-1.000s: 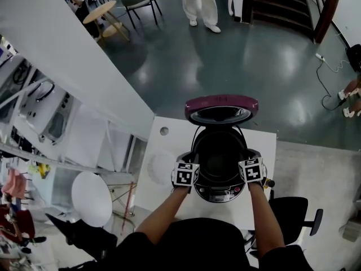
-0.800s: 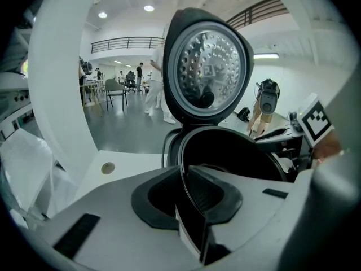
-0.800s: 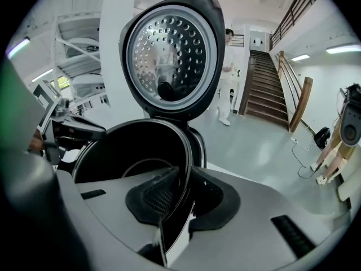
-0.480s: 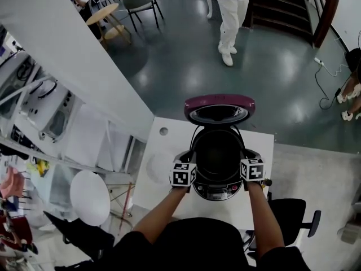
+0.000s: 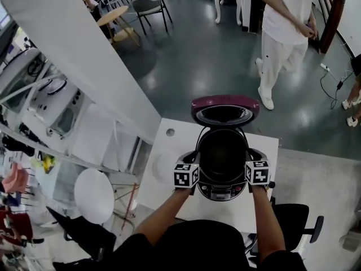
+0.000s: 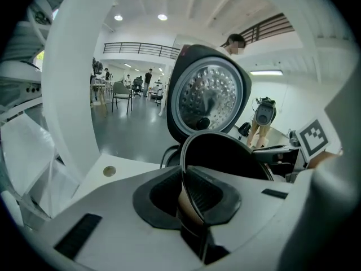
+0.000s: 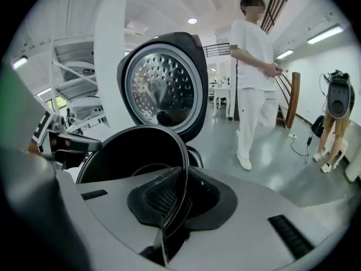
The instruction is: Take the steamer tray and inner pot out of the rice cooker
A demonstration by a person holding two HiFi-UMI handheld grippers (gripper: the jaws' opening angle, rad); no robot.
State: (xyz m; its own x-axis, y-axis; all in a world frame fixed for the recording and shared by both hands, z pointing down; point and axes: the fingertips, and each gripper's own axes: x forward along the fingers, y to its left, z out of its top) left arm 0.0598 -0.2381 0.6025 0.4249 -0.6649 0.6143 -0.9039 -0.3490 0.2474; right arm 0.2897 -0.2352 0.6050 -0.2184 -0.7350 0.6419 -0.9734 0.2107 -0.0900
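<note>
We judge the step in hand to be lifting the inner pot out of the rice cooker, which stands on the white tabletop with its lid tipped back and open. No steamer tray shows in any view, so we cannot tell where it is; the dark vessel between our hands looks like the pot itself. The left gripper takes the pot's left edge and the right gripper its right edge, opposite each other. In the left gripper view the fingers have just been closing and are now narrow, their pads pressed on the thin rim with the pot wall running down between them. In the right gripper view the fingers have likewise just been closing and now pinch the same rim from the other side. From the head view the pot sits at the cooker's mouth, and we cannot say how much of its wall is clear. The next move, as we see it, calls for raising both hands evenly and straight up, keeping the rim level so neither pinch slips, then carrying the pot sideways to a bare part of the tabletop.
</note>
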